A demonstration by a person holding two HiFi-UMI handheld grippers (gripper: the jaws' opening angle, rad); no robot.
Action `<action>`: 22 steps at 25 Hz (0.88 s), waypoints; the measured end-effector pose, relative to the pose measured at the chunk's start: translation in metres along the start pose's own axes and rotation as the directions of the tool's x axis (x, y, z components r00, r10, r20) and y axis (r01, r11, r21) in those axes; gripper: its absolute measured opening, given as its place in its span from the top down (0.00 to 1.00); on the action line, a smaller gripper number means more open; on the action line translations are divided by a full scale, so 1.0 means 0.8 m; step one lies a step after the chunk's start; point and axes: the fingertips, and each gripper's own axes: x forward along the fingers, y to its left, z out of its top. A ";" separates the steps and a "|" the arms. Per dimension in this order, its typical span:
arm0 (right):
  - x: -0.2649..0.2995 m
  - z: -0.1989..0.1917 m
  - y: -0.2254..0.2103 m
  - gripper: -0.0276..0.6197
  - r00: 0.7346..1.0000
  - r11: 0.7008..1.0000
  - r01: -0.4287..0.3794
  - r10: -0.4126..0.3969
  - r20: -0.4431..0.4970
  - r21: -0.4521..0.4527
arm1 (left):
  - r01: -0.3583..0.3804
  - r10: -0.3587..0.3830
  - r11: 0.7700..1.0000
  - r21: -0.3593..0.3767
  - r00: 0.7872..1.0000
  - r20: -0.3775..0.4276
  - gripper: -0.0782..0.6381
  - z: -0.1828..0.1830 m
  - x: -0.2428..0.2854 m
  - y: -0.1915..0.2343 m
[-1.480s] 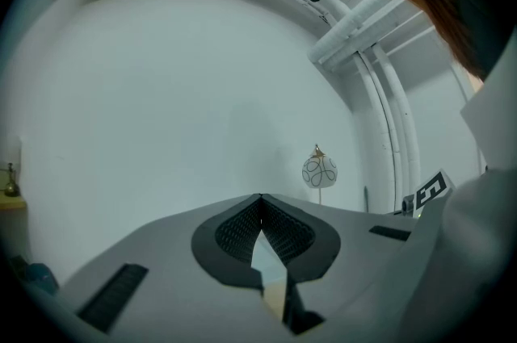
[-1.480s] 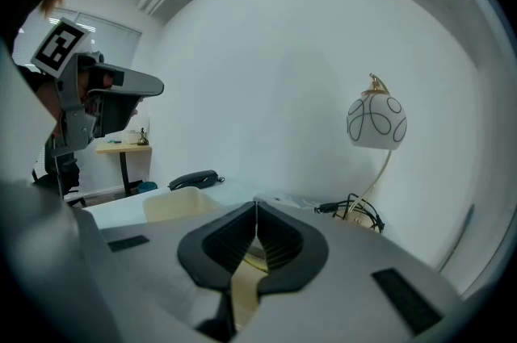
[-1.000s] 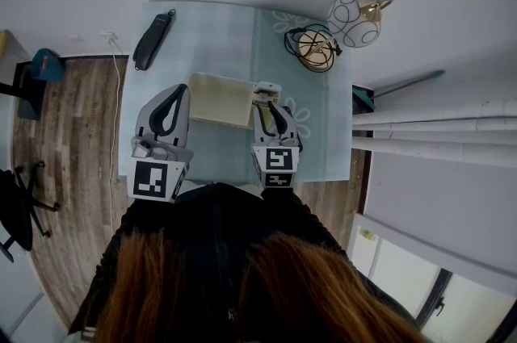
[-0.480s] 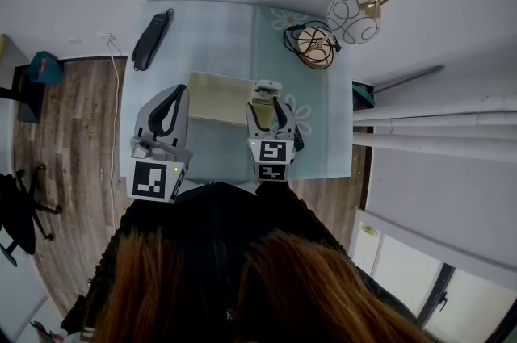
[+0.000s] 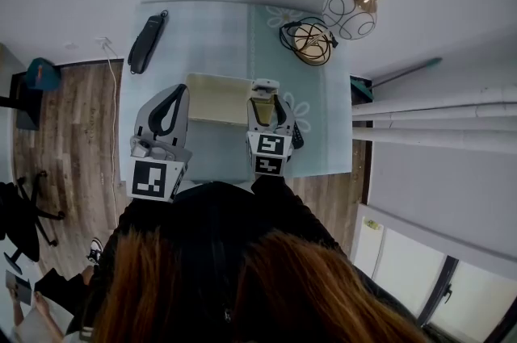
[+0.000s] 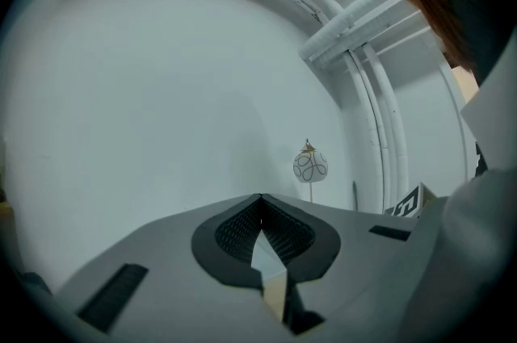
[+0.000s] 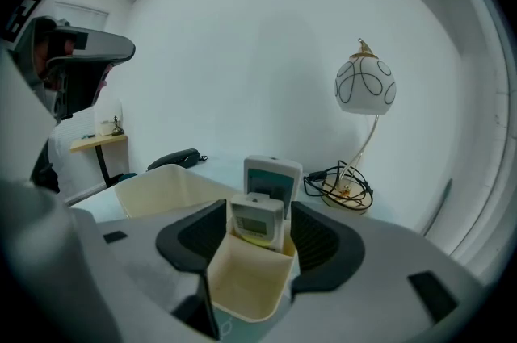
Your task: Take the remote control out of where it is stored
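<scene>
Your right claw (image 7: 258, 214) had just been opening, jaws apart with the remote control (image 7: 258, 227) standing between them in its cream holder (image 7: 246, 285), unclamped; the head view hid that. Your left claw (image 6: 260, 204) was closed, empty. Pale-blue worktop (image 5: 202, 43), wooden floor (image 5: 73, 115).

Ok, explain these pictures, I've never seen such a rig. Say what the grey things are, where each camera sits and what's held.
No robot: a person holds two grey two-jaw grippers. The head view looks down from the person's head; each gripper view looks along its own jaws. On the pale blue table are a cream plastic organiser box, a black phone handset, a white globe lamp and a coiled black cable. The left gripper is shut, empty, aimed at the wall. On the right gripper the jaws have just been opening and stand apart around the box's end pocket, where a small white remote control stands, a larger white remote behind it. Nothing is gripped.
</scene>
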 end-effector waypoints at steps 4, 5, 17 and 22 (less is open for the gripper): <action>0.010 -0.001 0.005 0.58 1.000 1.000 0.004 -0.004 -0.007 0.004 | -0.003 0.003 1.000 -0.001 1.000 0.001 0.88 -0.001 -0.001 0.003; 0.012 -0.002 0.005 0.58 1.000 1.000 0.006 -0.006 -0.010 0.008 | -0.003 0.003 1.000 -0.001 1.000 0.003 0.88 -0.001 -0.001 0.004; 0.012 -0.004 -0.005 0.59 0.999 0.999 0.035 -0.035 0.007 0.022 | -0.008 0.008 1.000 -0.004 1.000 0.007 0.88 -0.004 -0.003 0.009; 0.008 -0.003 -0.007 0.60 1.000 0.999 0.016 -0.017 0.016 0.042 | -0.008 0.008 1.000 -0.007 1.000 0.012 0.88 -0.002 -0.002 0.008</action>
